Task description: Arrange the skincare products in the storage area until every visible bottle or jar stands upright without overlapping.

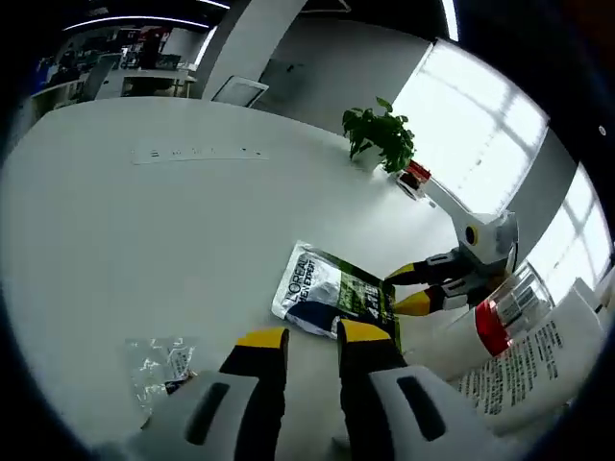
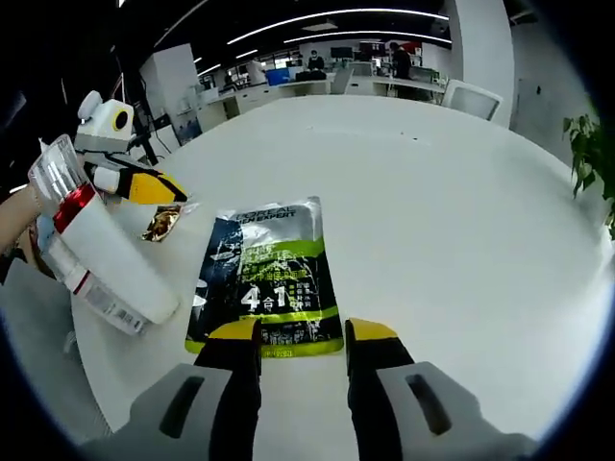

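Note:
A dark green and silver skincare pouch (image 1: 332,293) lies flat on the white table (image 1: 144,230); in the right gripper view the pouch (image 2: 264,274) sits just beyond my right gripper (image 2: 303,331), whose jaws are open and hold nothing. My left gripper (image 1: 312,336) is open too, with the pouch's near edge just ahead of it. A white tube (image 2: 106,254) with a red band and clear cap lies on its side near the table edge, and the same tube (image 1: 509,336) appears at the right. The right gripper (image 1: 415,288) reaches in beside it. The left gripper (image 2: 144,187) hovers behind the tube.
A small clear packet (image 1: 159,365) lies left of my left jaws, and the same packet (image 2: 163,223) is near the pouch's far corner. A potted plant (image 1: 380,134) and a small red item (image 1: 413,178) stand at the table's far side. Office desks fill the background.

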Demonstrator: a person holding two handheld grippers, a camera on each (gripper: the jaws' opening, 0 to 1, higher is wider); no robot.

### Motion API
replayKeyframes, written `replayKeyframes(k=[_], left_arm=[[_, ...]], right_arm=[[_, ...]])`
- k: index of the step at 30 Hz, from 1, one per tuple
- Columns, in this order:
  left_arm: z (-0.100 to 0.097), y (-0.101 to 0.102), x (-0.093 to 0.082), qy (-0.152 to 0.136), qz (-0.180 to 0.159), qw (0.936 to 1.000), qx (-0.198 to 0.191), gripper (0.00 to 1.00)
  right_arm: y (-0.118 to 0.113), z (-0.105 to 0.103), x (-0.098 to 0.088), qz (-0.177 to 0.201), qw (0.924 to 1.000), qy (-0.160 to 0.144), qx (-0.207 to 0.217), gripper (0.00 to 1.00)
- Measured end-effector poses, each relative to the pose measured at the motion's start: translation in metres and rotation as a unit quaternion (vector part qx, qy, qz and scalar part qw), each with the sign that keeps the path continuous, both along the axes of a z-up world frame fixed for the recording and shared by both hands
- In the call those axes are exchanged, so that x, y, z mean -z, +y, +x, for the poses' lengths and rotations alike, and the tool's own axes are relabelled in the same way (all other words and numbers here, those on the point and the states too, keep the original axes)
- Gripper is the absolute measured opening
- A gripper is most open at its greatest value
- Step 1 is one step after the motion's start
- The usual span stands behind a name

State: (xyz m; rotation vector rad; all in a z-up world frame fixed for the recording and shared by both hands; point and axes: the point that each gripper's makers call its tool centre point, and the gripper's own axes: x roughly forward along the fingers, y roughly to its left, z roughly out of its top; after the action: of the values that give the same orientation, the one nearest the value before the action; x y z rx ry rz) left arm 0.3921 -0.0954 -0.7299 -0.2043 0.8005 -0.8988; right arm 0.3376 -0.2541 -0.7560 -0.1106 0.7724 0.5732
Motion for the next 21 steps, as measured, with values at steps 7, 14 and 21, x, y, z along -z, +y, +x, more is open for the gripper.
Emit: replayKeyframes(k=[7,14,21], left_arm=[[-0.021,-0.014,0.011,0.037,-0.004,0.9993,0.006,0.17],[-0.028,-0.020,0.020,0.066,-0.024,0.9975,0.004,0.19],[-0.033,-0.035,0.016,0.070,-0.044,0.9966,-0.003,0.18]], right_arm=[[0.005,0.006,0.000,0.000,0.9999,-0.003,-0.011,0.34],[0.008,0.013,0.001,0.015,0.9999,-0.004,-0.007,0.32],[0.016,0.010,0.001,0.027,0.9995,-0.004,-0.019,0.25]])
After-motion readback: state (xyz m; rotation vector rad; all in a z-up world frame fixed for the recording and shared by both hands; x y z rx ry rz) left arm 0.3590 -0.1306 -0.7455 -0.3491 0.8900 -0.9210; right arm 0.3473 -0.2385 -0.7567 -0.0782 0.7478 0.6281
